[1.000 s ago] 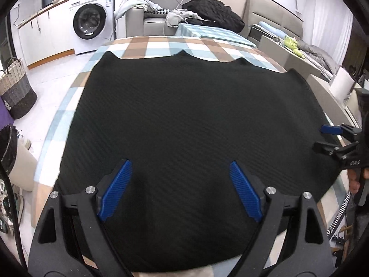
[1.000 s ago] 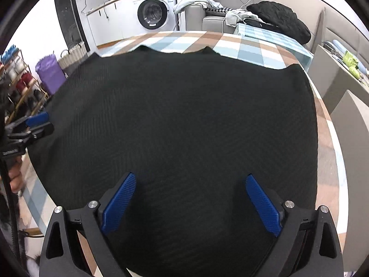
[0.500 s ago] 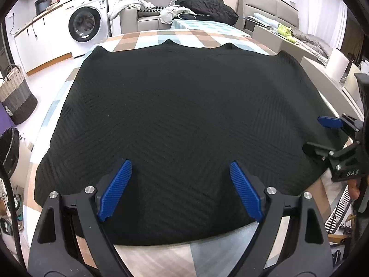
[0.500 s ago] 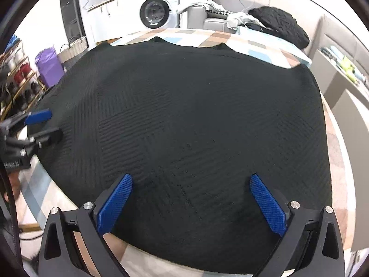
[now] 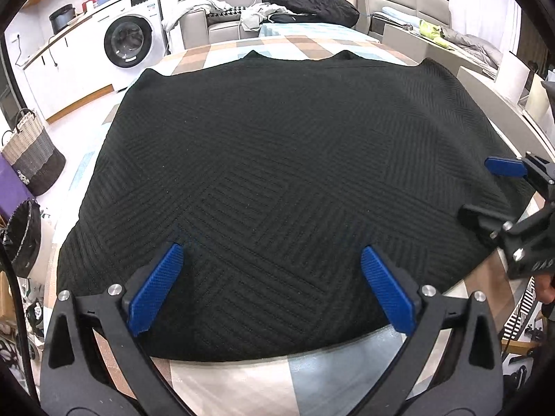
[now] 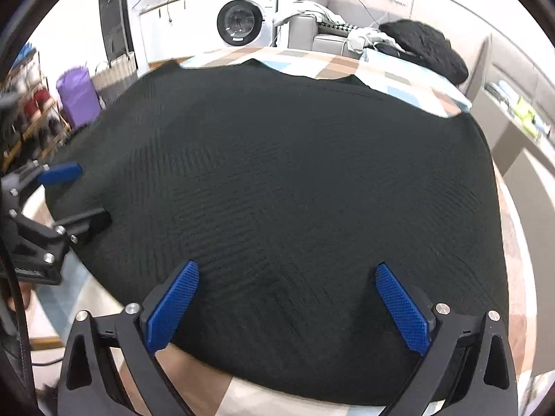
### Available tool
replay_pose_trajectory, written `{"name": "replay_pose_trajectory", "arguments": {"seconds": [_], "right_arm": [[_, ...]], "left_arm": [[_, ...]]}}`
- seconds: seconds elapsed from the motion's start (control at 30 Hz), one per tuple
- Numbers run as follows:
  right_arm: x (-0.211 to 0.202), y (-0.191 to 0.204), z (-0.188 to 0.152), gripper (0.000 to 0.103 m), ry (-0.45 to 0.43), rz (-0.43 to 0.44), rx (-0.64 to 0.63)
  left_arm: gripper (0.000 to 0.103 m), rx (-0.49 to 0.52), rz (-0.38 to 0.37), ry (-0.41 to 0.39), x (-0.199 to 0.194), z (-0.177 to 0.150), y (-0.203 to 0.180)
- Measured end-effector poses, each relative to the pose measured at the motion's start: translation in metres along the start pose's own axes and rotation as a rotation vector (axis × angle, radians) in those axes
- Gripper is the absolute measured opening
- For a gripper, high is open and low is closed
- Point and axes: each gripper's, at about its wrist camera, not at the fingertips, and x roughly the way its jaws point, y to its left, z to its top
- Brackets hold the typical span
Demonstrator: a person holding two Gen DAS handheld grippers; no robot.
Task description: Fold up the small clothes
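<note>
A black knitted garment [image 5: 277,159] lies spread flat over the checked table [image 5: 242,381], also in the right wrist view [image 6: 284,173]. My left gripper [image 5: 272,253] is open and empty, its blue pads above the garment's near hem. My right gripper [image 6: 288,274] is open and empty over the near hem further right. The right gripper shows at the right edge of the left wrist view [image 5: 485,190], open. The left gripper shows at the left edge of the right wrist view [image 6: 83,194], open.
A washing machine [image 5: 130,43] and a sofa with piled clothes [image 5: 305,0] stand beyond the table. A woven basket [image 5: 31,159] and a bin [image 5: 20,239] stand on the floor at left. A grey bench [image 5: 485,79] runs along the right.
Both grippers have drawn back toward me, so the garment's near hem and the table edge now show. Both stay open and empty.
</note>
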Motion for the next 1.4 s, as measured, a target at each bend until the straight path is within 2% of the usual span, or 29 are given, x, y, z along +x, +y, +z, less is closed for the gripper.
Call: {"name": "replay_pose_trajectory", "arguments": {"seconds": [0.17, 0.27, 0.4, 0.53, 0.63, 0.73, 0.77, 0.83, 1.0, 1.07, 1.17, 1.27, 1.33, 1.4], "right_arm": [[-0.002, -0.017, -0.002, 0.103, 0.028, 0.015, 0.030], [-0.005, -0.035, -0.007, 0.103, 0.031, -0.007, 0.055], [-0.009, -0.049, -0.014, 0.102, 0.027, -0.036, 0.069], [-0.010, -0.045, -0.014, 0.103, 0.022, -0.042, 0.073], [-0.007, -0.031, -0.009, 0.103, 0.032, -0.008, 0.064], [-0.003, -0.015, -0.005, 0.103, 0.012, -0.010, 0.003], [-0.003, -0.014, -0.005, 0.103, 0.010, -0.014, -0.002], [-0.004, -0.021, -0.007, 0.103, 0.023, -0.003, 0.004], [-0.013, -0.057, -0.017, 0.102, 0.030, -0.063, 0.068], [-0.017, -0.066, -0.019, 0.103, 0.034, -0.119, 0.074], [-0.020, -0.072, -0.020, 0.103, 0.017, -0.087, 0.099], [-0.015, -0.066, -0.009, 0.102, 0.001, -0.065, 0.093], [-0.006, -0.058, 0.003, 0.095, -0.002, -0.041, 0.080], [0.001, -0.050, 0.013, 0.077, 0.005, 0.007, 0.070]], "left_arm": [[0.102, 0.002, -0.019, -0.011, -0.004, -0.002, -0.004], [0.102, 0.000, -0.058, -0.019, -0.008, -0.004, -0.009], [0.102, 0.032, -0.070, -0.027, -0.010, -0.005, -0.020], [0.102, 0.037, -0.112, -0.045, -0.012, -0.004, -0.027], [0.102, 0.054, -0.141, -0.051, -0.012, -0.002, -0.036], [0.102, 0.116, -0.126, -0.038, -0.007, -0.002, -0.049], [0.102, 0.143, -0.106, -0.036, -0.005, -0.004, -0.053], [0.102, 0.154, -0.111, -0.047, -0.005, -0.006, -0.052], [0.102, 0.116, -0.140, -0.024, -0.003, -0.006, -0.039], [0.102, 0.100, -0.144, -0.032, -0.004, -0.004, -0.033], [0.102, 0.037, -0.116, -0.097, -0.009, 0.004, -0.018], [0.102, -0.057, -0.081, -0.104, -0.005, 0.012, 0.005], [0.101, -0.111, -0.071, -0.063, 0.003, 0.015, 0.018], [0.098, -0.134, -0.058, -0.043, 0.008, 0.016, 0.027]]}}
